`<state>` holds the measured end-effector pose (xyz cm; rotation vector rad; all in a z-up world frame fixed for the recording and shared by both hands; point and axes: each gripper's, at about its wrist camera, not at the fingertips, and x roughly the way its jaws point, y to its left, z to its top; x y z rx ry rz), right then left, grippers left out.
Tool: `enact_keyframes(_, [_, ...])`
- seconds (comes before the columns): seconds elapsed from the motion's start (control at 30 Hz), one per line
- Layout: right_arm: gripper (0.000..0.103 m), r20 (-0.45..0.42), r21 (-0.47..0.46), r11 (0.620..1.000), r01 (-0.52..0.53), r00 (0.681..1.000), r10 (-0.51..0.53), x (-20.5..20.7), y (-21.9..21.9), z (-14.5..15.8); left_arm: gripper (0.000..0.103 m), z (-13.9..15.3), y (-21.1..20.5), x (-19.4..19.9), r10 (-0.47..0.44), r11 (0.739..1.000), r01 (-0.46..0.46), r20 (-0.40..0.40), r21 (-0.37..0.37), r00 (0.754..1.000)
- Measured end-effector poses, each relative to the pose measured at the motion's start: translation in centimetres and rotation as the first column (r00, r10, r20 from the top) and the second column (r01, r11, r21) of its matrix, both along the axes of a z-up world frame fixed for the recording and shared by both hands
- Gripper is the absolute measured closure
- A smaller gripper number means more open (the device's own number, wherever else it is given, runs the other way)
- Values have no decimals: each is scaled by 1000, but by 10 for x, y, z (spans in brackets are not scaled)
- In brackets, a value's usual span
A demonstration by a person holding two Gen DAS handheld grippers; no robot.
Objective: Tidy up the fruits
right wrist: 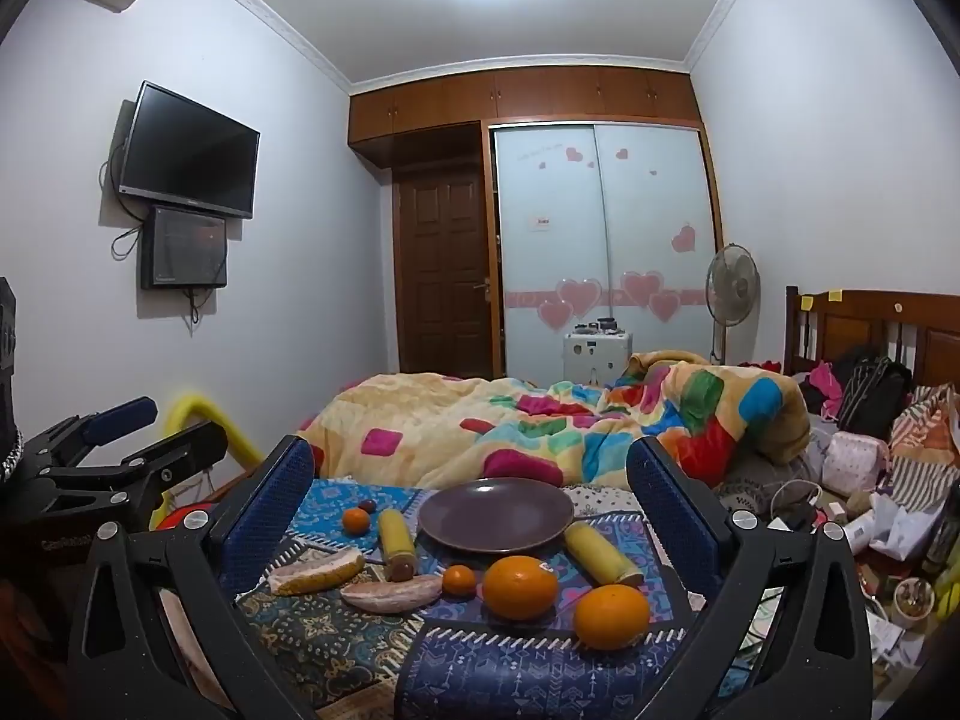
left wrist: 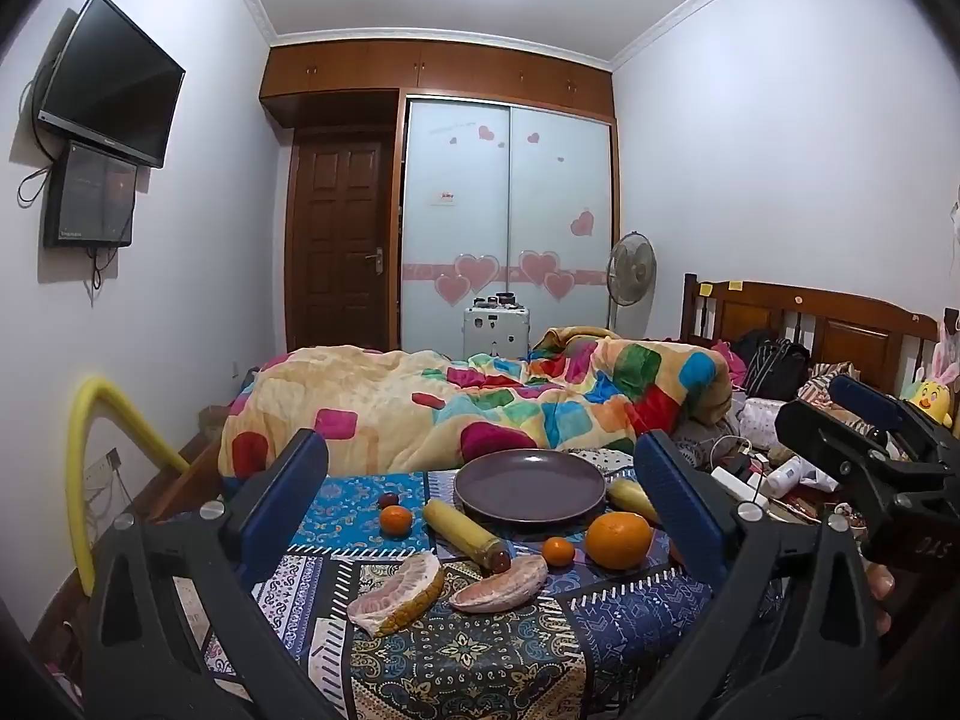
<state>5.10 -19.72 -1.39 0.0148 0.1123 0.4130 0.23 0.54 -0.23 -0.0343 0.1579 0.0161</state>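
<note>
The left gripper [left wrist: 480, 480] and the right gripper [right wrist: 471, 480] both stand wide open and hold nothing. The fruits lie on the patterned cloth [right wrist: 324, 630] around the plate [right wrist: 495, 515]: two big oranges [right wrist: 520, 587], small ones, pomelo pieces [left wrist: 399, 593]

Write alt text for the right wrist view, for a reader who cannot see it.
An open right gripper hovers over a patterned cloth holding an empty purple plate, two large oranges, two small tangerines, two yellow corn cobs and two peeled pomelo wedges. Behind is a bed with a colourful quilt; the left gripper shows at the left edge.
</note>
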Motion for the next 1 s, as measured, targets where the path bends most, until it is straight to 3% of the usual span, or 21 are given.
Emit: enact_keyframes(1.0, [0,1,3,1000,-1,1000,1,0,3,-1,0,-3,2,2,4,1000,-4,-4,-2,1000])
